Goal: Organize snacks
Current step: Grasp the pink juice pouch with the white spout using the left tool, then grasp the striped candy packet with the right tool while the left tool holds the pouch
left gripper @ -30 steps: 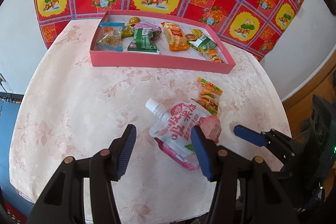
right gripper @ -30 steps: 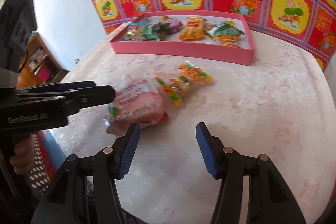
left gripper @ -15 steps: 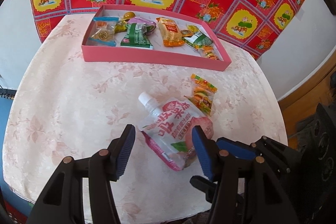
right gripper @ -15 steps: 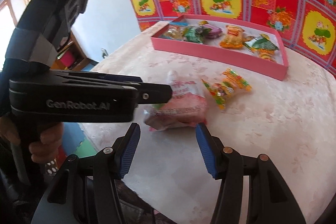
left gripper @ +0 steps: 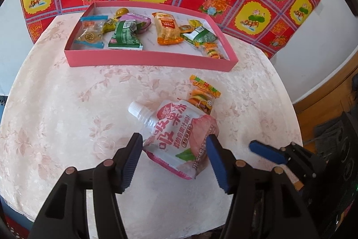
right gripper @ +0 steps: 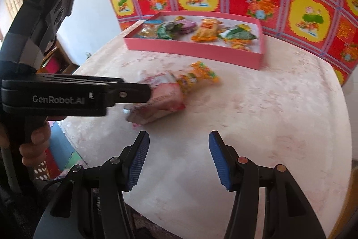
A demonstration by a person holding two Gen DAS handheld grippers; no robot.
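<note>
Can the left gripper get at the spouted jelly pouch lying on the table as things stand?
Probably yes. The left gripper, whose jaws have just been opening, straddles the jelly pouch with nothing between its pads and the pack. The gummy packet only touches the pouch's far end, and the right gripper stands off to the side.

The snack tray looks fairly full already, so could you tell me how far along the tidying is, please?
Done: several packets already lie in the pink tray. In hand: the left gripper, its jaws just opening, straddles the spouted jelly pouch without clamping it; the right gripper is open with nothing between its jaws. Left: that pouch and the gummy packet beside it are on the table.
</note>
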